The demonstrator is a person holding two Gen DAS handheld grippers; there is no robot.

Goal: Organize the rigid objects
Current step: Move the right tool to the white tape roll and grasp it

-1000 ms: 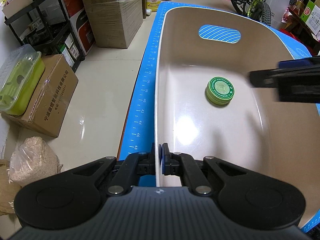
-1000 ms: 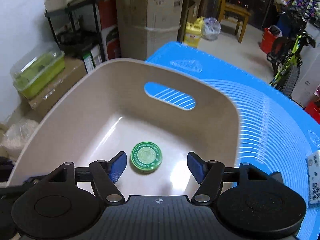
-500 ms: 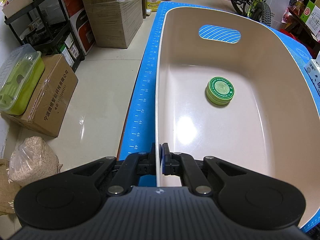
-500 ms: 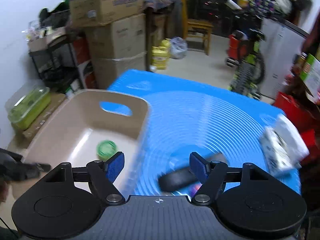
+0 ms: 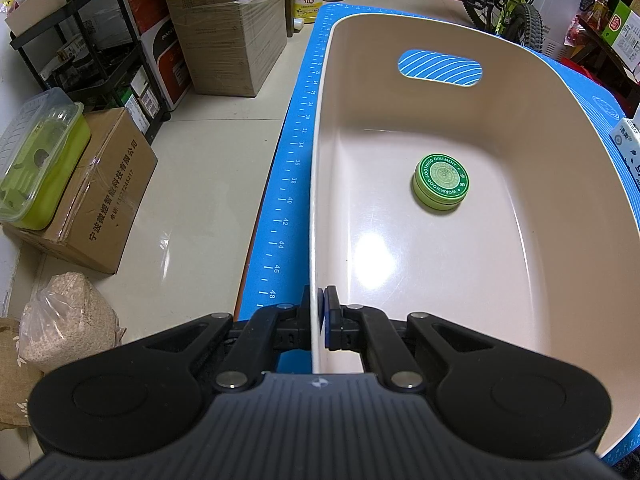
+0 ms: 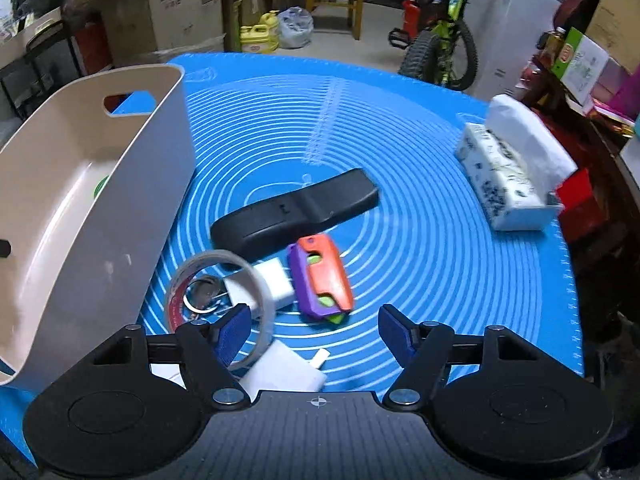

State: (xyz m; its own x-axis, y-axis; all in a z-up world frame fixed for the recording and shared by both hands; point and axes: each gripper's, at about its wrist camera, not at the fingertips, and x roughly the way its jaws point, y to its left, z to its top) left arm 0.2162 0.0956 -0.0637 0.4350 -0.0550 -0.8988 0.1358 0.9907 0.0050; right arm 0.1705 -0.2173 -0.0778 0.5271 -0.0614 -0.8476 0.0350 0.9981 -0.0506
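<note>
My left gripper [image 5: 320,312] is shut on the near rim of the beige bin [image 5: 316,200], which holds a green ointment tin [image 5: 441,182]. My right gripper [image 6: 314,330] hovers above a cluster of objects on the blue mat [image 6: 420,152], its jaws closing with nothing between them. Below it lie an orange and purple toy [image 6: 320,276], a black case [image 6: 296,212], a clear tape roll [image 6: 220,300], a white charger [image 6: 272,284], a key ring [image 6: 202,296] and a white block [image 6: 284,372]. The bin [image 6: 80,216] stands to the left of them.
A tissue pack [image 6: 508,168] lies at the mat's right side, and its corner [image 5: 628,148] shows right of the bin. Beyond the mat's left edge the floor holds cardboard boxes [image 5: 100,196], a green lidded container [image 5: 36,164] and a sack [image 5: 60,320]. A bicycle [image 6: 444,40] stands beyond the table.
My right gripper has swung from over the bin, above the tin, rightward to above the object cluster on the mat, and has left the left wrist view. The left gripper kept its hold on the rim.
</note>
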